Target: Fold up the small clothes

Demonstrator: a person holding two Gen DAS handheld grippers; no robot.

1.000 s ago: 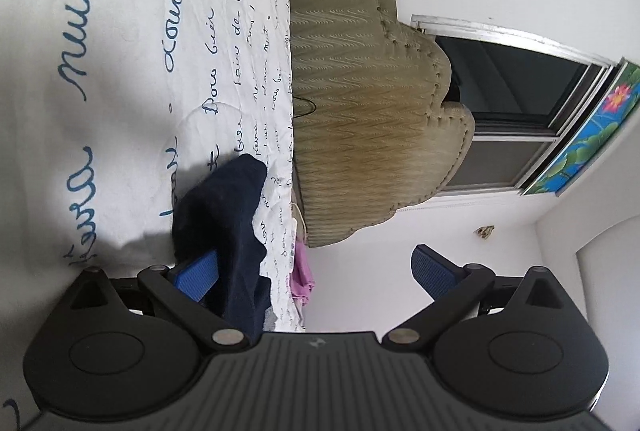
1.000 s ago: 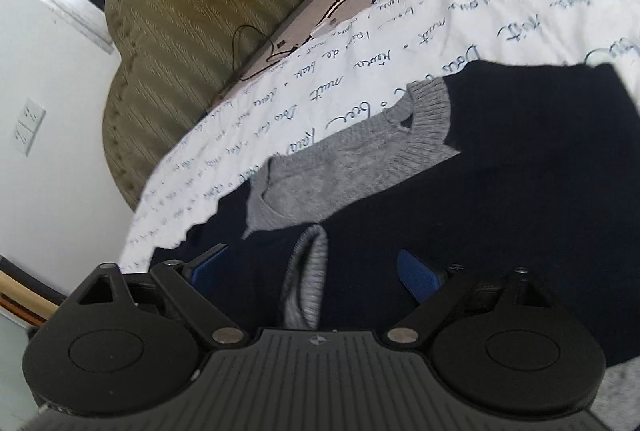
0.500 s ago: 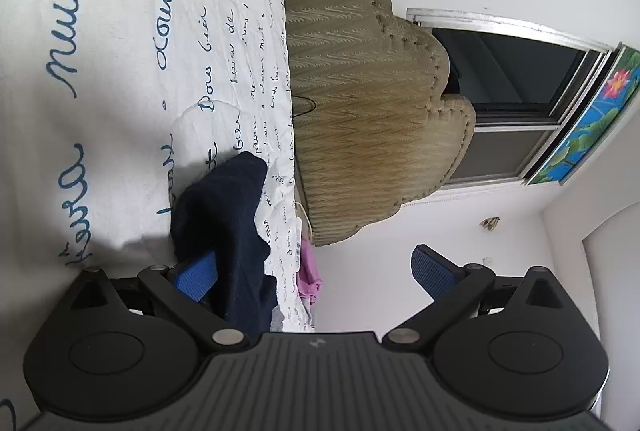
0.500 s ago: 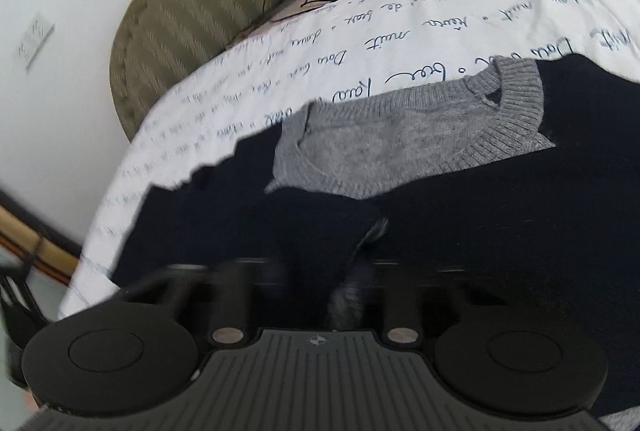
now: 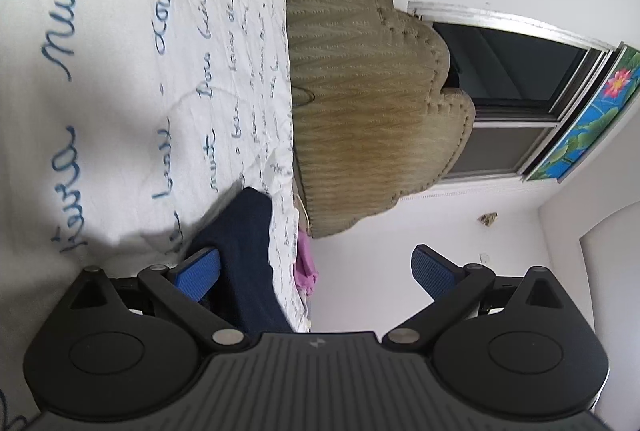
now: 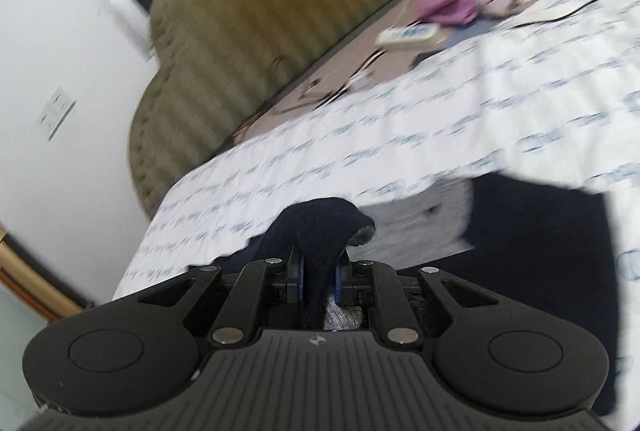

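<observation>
A navy sweater (image 6: 540, 231) with a grey knit collar part (image 6: 424, 227) lies on the white bedsheet with blue script (image 6: 440, 119). My right gripper (image 6: 319, 277) is shut on a bunched navy fold (image 6: 320, 227) of it, with grey cuff knit showing behind the pads, and the fold is raised off the sheet. In the left wrist view, tilted on its side, my left gripper (image 5: 312, 263) stands open. A navy corner of the sweater (image 5: 244, 231) lies on the sheet (image 5: 120, 71) just inside the left blue pad (image 5: 198, 273); the right pad is in free air.
An olive padded headboard (image 6: 248, 31) runs along the far side of the bed. By it lie a white remote (image 6: 412, 35), a purple cloth (image 6: 452, 1) and dark cables. A dark window (image 5: 512, 71) and white wall stand behind the headboard (image 5: 360, 91).
My right gripper went from wide open over the sweater to shut on a navy fold and rose, pulling it up. The left gripper and the corner beside it stayed put.
</observation>
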